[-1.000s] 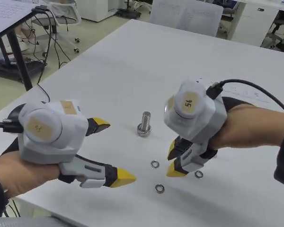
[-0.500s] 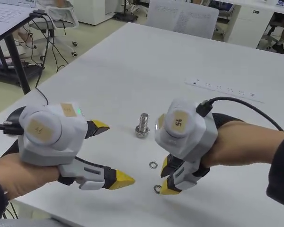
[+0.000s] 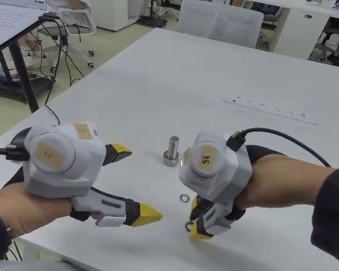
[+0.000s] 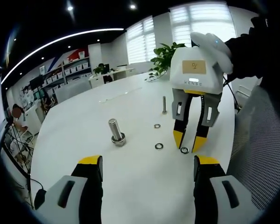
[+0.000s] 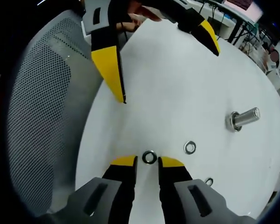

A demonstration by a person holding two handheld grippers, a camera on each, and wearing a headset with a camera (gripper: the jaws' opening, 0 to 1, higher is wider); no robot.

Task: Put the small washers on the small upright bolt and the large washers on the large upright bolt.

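Washer pick under way at lower centre of the head view. The right gripper (image 3: 196, 219) is tipped nose-down near the table (image 3: 158, 73) edge, jaws narrowed to a slim gap that straddles the nearest washer (image 3: 187, 226), which lies flat on the top. In the right gripper view that washer sits dead between the yellow tips, at or just off the pads and not lifted. The steep angle makes sense, since a flat ring only offers its rim to pinch. The left gripper (image 3: 133, 182), lower left, is wide open and holds nothing. It hangs off to the side, I'd guess to keep clear of the pick. Just above the right gripper in the head view lies a second washer (image 3: 184, 198), loose. The left gripper view shows a third washer (image 4: 157, 126) further up, so three are left to place. Can't tell large from small at this resolution. Mid frame stands the large bolt (image 3: 173, 151), upright, with a ring at its base that could be its head or a washer already on. The small bolt (image 4: 164, 105) shows upper centre in the left gripper view, upright, well beyond the washers. Both bolts stand thread-up, so washers can drop on from above. At the far side, upper right, is a power strip (image 3: 268, 108).
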